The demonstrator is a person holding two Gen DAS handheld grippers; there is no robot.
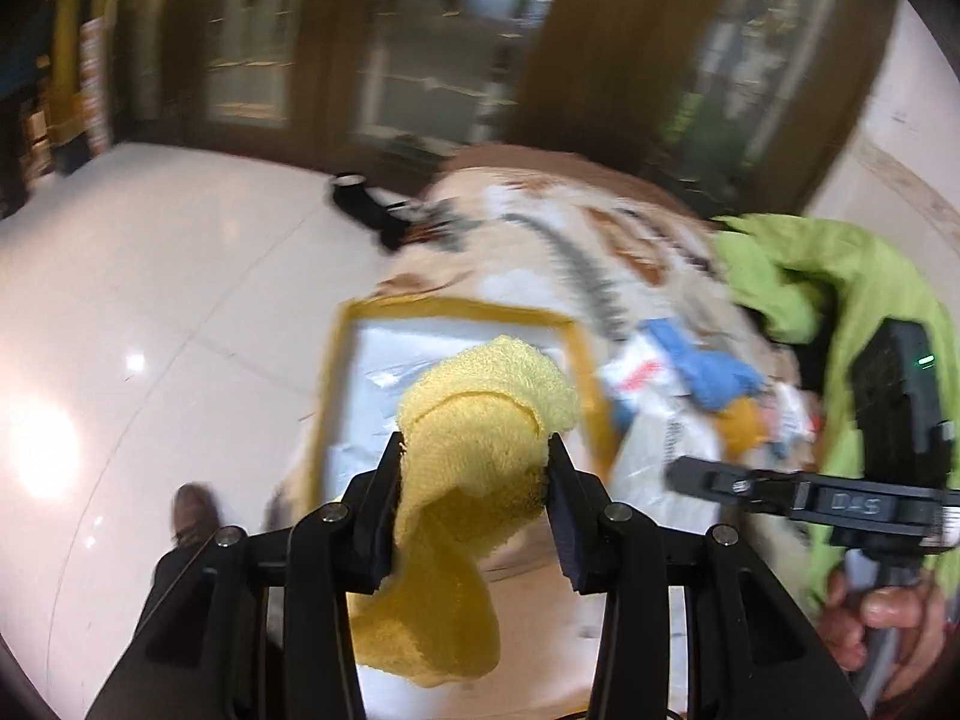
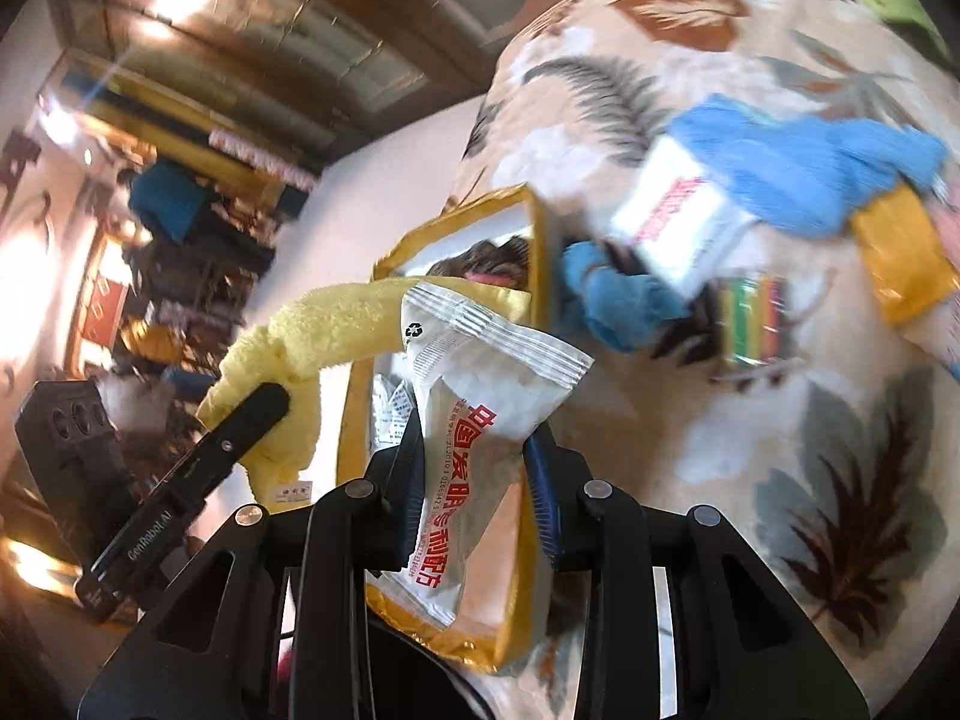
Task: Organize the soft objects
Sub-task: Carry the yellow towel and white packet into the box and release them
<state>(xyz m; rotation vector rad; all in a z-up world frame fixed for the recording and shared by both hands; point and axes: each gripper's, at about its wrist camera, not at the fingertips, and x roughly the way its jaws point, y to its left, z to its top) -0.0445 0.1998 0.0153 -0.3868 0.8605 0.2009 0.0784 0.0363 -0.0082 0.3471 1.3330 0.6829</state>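
My left gripper (image 1: 474, 456) is shut on a yellow towel (image 1: 474, 420), which bulges past the tips and hangs down below the fingers. It hovers over a yellow-rimmed storage box (image 1: 456, 309) at the edge of a leaf-patterned blanket (image 1: 540, 228). My right gripper (image 2: 474, 438) is shut on a white plastic packet with red print (image 2: 474, 384), held above the same box (image 2: 534, 252). The right wrist view shows the left gripper's finger (image 2: 240, 420) pressed on the yellow towel (image 2: 336, 330) at the left.
Blue cloths (image 2: 810, 168), a white packet (image 2: 678, 222), a yellow item (image 2: 900, 252) and a striped item (image 2: 753, 324) lie scattered on the blanket (image 2: 690, 432). A green sleeve (image 1: 870, 276) and a hand (image 1: 882, 618) show at right. White tiled floor (image 1: 150, 300) lies left, with a shoe (image 1: 192, 510).
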